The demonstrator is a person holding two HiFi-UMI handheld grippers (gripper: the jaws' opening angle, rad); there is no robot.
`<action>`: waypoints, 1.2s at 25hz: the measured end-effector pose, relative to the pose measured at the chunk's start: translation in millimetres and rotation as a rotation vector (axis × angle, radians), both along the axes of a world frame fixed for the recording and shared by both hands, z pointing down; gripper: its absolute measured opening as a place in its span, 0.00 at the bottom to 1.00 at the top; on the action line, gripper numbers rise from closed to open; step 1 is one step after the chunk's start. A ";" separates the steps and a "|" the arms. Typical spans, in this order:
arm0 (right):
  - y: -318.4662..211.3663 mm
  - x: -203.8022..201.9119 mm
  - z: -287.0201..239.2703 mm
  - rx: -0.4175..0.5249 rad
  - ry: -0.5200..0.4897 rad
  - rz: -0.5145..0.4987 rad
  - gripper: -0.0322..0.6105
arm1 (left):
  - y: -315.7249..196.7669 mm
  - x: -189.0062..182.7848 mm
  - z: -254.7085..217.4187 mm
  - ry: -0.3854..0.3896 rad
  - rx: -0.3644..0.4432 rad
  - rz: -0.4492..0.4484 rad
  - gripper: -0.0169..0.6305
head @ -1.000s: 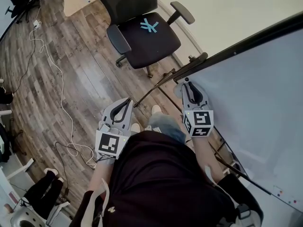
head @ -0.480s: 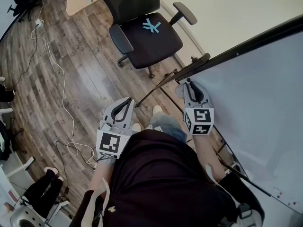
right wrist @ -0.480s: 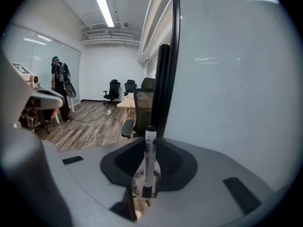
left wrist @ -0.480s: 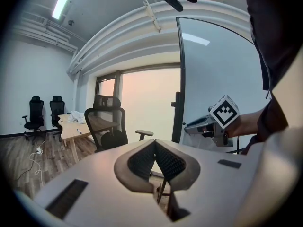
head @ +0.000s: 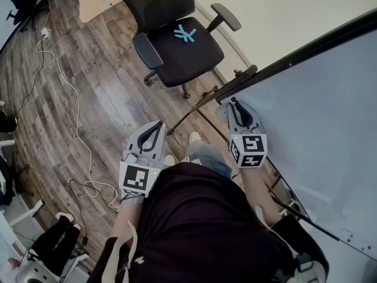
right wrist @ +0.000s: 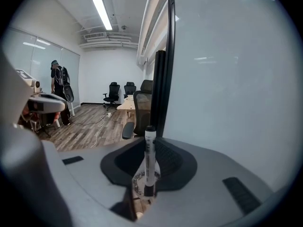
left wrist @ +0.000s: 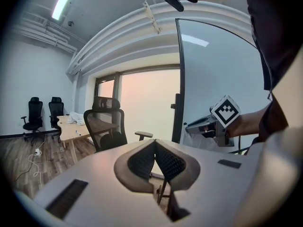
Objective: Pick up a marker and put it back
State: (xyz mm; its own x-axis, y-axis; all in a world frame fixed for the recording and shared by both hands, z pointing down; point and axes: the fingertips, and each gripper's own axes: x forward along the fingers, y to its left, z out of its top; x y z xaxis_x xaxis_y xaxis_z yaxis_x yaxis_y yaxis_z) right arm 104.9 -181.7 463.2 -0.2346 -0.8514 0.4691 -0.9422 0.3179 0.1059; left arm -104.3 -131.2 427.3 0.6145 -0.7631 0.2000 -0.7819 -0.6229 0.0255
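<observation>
A white marker [right wrist: 149, 162] with black ends stands upright between the jaws of my right gripper [right wrist: 151, 148], which is shut on it. In the head view my right gripper [head: 236, 107] is held close to the whiteboard [head: 318, 117], near its dark lower-left frame. The marker itself is hard to make out there. My left gripper [head: 159, 127] hangs over the wooden floor at the person's left side. Its jaws are pressed together with nothing between them, as the left gripper view shows [left wrist: 155, 150].
A black office chair [head: 181, 40] stands ahead on the wood floor. The whiteboard's stand legs [head: 191, 111] reach out between the grippers. A white cable [head: 70, 99] trails across the floor at left. A person [right wrist: 59, 91] stands far back in the room.
</observation>
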 end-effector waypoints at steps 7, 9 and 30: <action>6.5 2.6 -19.4 0.045 -0.026 0.022 0.17 | 4.1 4.4 -5.5 0.011 -0.020 0.027 0.04; 9.9 3.8 -26.3 0.060 -0.035 0.031 0.17 | 5.8 5.6 -7.2 0.014 -0.019 0.036 0.04; 52.4 30.5 -109.2 0.243 -0.153 0.127 0.17 | 18.0 50.8 -26.1 0.044 0.044 0.197 0.04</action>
State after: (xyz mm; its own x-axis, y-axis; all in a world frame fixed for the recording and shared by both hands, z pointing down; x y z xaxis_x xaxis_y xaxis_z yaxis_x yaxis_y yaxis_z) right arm 135.4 -129.3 354.0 -0.1710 -0.9614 0.2156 -0.9837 0.1791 0.0183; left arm -53.6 -113.1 401.1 0.7602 -0.6347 0.1390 -0.6435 -0.7649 0.0268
